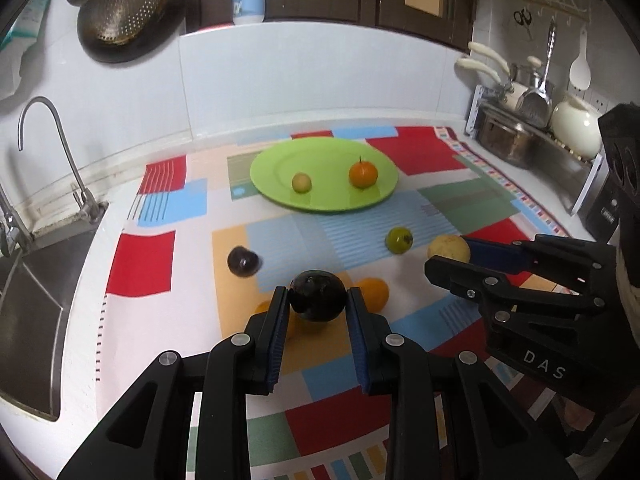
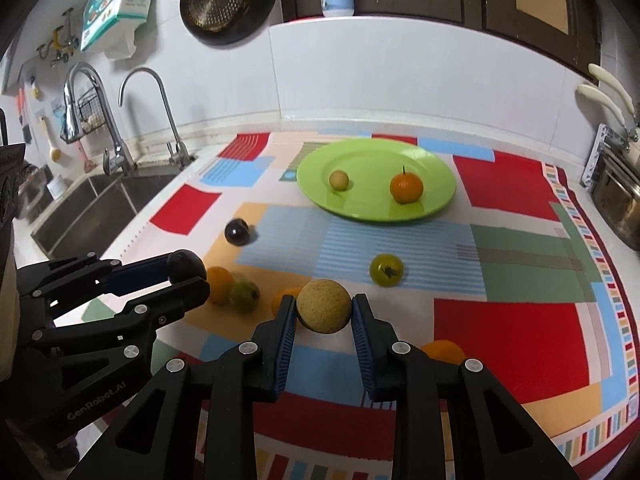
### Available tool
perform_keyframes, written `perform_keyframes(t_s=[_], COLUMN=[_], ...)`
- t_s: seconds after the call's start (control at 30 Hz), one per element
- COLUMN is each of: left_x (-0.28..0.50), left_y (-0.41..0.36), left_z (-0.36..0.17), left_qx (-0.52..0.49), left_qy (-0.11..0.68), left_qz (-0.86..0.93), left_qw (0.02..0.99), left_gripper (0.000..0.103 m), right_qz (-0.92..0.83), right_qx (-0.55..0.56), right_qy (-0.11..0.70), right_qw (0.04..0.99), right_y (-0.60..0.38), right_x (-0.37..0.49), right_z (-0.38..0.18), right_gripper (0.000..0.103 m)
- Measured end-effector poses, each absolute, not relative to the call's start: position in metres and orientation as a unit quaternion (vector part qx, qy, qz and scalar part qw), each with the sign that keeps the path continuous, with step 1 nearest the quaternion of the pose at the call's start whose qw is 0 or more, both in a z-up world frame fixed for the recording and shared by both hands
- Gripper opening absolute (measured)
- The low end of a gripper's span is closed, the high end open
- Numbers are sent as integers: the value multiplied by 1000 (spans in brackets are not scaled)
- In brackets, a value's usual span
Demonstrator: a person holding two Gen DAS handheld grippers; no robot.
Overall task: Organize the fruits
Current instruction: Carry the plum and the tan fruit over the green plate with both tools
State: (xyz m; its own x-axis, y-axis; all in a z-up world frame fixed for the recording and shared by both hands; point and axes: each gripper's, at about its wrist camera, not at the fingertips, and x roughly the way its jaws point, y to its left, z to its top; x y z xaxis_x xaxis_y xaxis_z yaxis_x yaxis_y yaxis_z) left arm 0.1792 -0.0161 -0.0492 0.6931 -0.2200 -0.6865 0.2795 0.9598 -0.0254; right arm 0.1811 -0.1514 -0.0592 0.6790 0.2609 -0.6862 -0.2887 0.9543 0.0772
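Note:
My left gripper (image 1: 318, 300) is shut on a dark plum (image 1: 317, 296), held above the patterned cloth; it also shows at the left of the right wrist view as the left gripper (image 2: 188, 276) with the dark plum (image 2: 185, 266). My right gripper (image 2: 324, 312) is shut on a round tan fruit (image 2: 323, 306), seen from the left wrist view as the tan fruit (image 1: 449, 249). A green plate (image 1: 280, 168) at the back holds a small yellow fruit (image 1: 301, 182) and an orange (image 1: 363, 174). On the cloth lie another dark plum (image 1: 243, 262), a green fruit (image 1: 399, 240) and an orange fruit (image 1: 374, 292).
A steel sink (image 2: 100, 200) with taps (image 2: 160, 116) lies to the left. A dish rack with pots (image 1: 532, 128) stands at the right. More fruit lies near the left gripper: an orange one (image 2: 218, 282), a greenish one (image 2: 245, 296), and one orange (image 2: 444, 350) by my right fingers.

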Motion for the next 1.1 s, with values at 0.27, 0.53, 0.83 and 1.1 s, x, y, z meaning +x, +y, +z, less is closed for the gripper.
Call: perform_keyframes(t_s=[0.27, 0.53, 0.83, 1.1], left_x=[184, 198, 230, 263], left_y=[-15, -14, -17, -24], left_z=[-23, -1, 22, 35], left_qx=[50, 51, 41, 43], left_qy=[331, 307, 298, 289], left_qz=[-141, -151, -168, -181], left_qw=[932, 938, 939, 939], left_gripper=[29, 29, 29, 29], right_qz=[151, 145, 142, 144], right_qx=[-8, -1, 7, 8], right_qy=[357, 337, 312, 317], right_qw=[922, 930, 939, 937], right_y=[-154, -154, -155, -159], right_x=[184, 194, 219, 256], right_z=[-40, -23, 4, 17], right_gripper=[29, 29, 29, 29])
